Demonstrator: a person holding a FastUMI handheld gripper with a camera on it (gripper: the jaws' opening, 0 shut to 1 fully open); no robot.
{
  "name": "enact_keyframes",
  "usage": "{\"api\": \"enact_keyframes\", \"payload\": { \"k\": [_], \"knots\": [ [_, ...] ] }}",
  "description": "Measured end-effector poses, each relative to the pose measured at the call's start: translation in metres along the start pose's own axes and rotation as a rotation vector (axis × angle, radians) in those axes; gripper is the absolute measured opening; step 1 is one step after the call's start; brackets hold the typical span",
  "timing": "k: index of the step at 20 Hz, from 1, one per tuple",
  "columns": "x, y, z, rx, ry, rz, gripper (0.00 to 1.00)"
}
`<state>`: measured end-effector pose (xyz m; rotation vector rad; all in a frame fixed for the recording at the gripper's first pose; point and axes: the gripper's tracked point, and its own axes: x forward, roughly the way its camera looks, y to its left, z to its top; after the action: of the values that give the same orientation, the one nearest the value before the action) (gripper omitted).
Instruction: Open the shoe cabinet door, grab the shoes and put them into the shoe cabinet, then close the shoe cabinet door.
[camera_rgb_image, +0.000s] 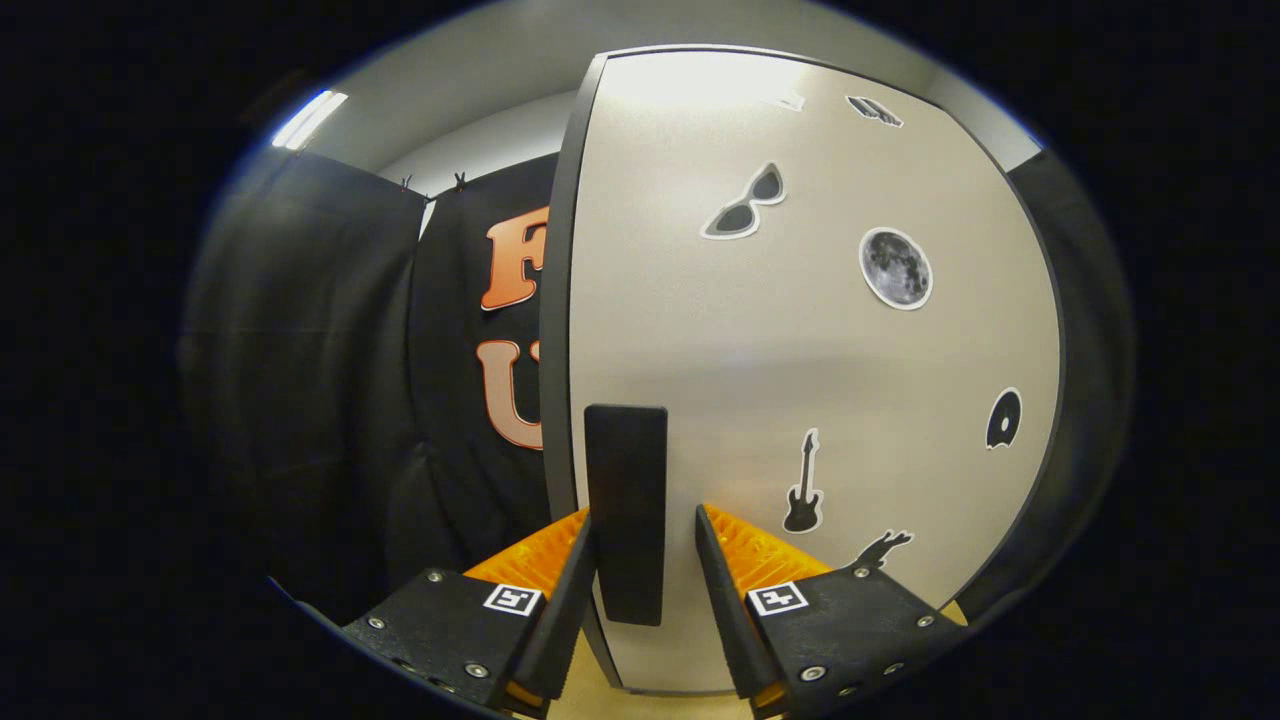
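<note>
My gripper (640, 530) has the door's dark handle (626, 510) between its two fingers. The left finger looks like it touches the handle. On the right I see a small gap, so I cannot tell if I am squeezing it. The handle is a long bar standing straight up, near the left edge of the shoe cabinet door (800, 330). The pale door has stickers: sunglasses (745, 203), a moon (895, 268), a guitar (803, 485). The door hides what is inside the cabinet.

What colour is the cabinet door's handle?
Black, a plain vertical handle on the pale door, between the claw fingers; gripper view.
</note>
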<state>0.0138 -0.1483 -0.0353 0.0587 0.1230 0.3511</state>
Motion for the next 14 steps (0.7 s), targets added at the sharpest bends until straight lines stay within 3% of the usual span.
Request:
{"api": "enact_keyframes", "payload": {
  "k": [2,5,14],
  "knots": [
    [-0.007,0.001,-0.009,0.054,0.037,0.007,0.66],
    [-0.033,-0.004,-0.001,0.052,-0.005,-0.013,0.67],
    [-0.154,-0.048,0.017,-0.016,-0.031,-0.187,0.69]
  ]
}}
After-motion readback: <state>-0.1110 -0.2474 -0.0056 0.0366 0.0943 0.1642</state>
